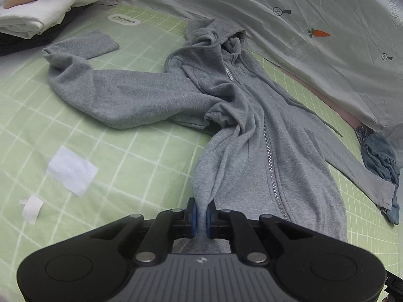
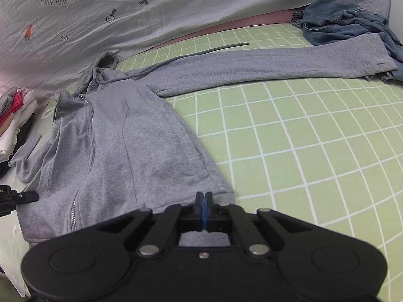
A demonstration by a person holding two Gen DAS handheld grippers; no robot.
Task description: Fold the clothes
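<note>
Left gripper point(image 1: 201, 214) pinches the grey zip-up fleece hoodie's point(image 1: 252, 125) hem; right gripper point(image 2: 204, 201), jaws fully together, clamps the hem's other corner.

Setting: a home bedroom, laundry laid out on a bed. Evidence: green sheet point(image 2: 302, 138) with a white grid, spread over a soft surface; pale duvet point(image 1: 289, 12) printed with carrots and "LOOK HERE" arrows, bunched along the far side; stack of folded clothes point(image 1: 42, 10) in one corner; grey hoodie point(image 2: 121, 138) spread flat; crumpled denim garment point(image 2: 345, 22) at the far edge.
</note>
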